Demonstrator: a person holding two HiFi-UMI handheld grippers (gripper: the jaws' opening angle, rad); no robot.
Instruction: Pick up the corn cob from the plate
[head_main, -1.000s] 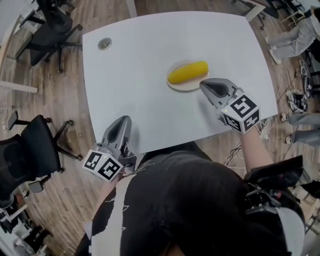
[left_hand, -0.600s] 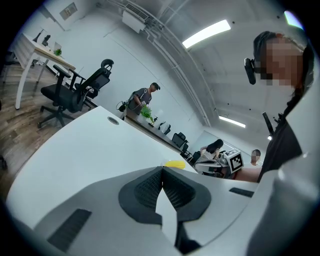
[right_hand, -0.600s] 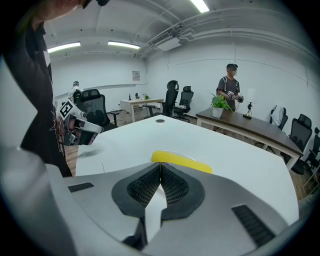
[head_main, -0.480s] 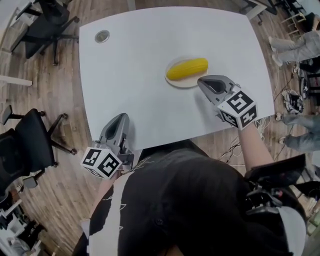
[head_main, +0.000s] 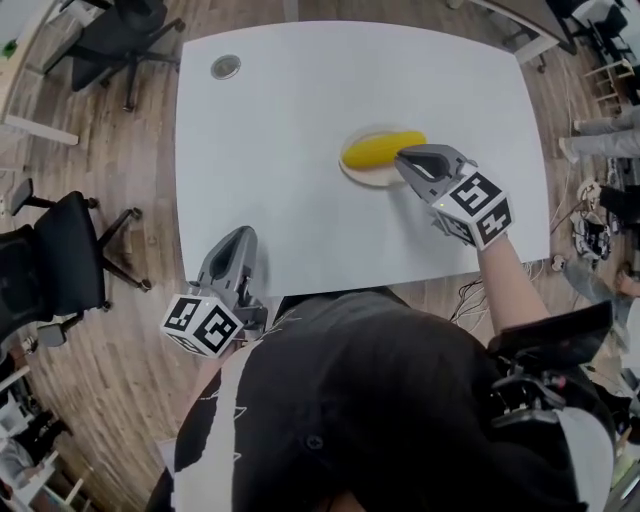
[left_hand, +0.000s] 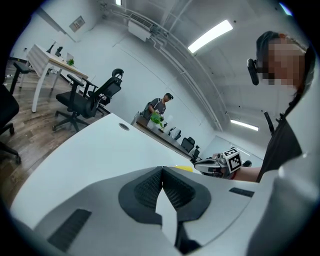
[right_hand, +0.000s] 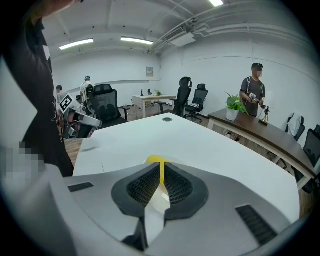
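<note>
A yellow corn cob (head_main: 378, 149) lies on a small pale plate (head_main: 362, 176) near the middle right of the white table (head_main: 290, 130). My right gripper (head_main: 404, 158) is shut and empty, its tips right at the cob's near right end. In the right gripper view only a yellow sliver of the corn cob (right_hand: 156, 160) shows beyond the closed jaws. My left gripper (head_main: 238, 238) is shut too, hovering over the table's near edge, far from the plate. From the left gripper view the corn cob (left_hand: 184, 169) is a small yellow strip and the right gripper (left_hand: 212, 164) shows beside it.
A round cable grommet (head_main: 225, 67) sits at the table's far left corner. Black office chairs (head_main: 40, 270) stand on the wooden floor to the left. A person (right_hand: 254, 97) stands by a desk with a plant in the background.
My right gripper has crept forward and now overlaps the cob's right end. The head view has shifted slightly. The left gripper has stayed where it was.
</note>
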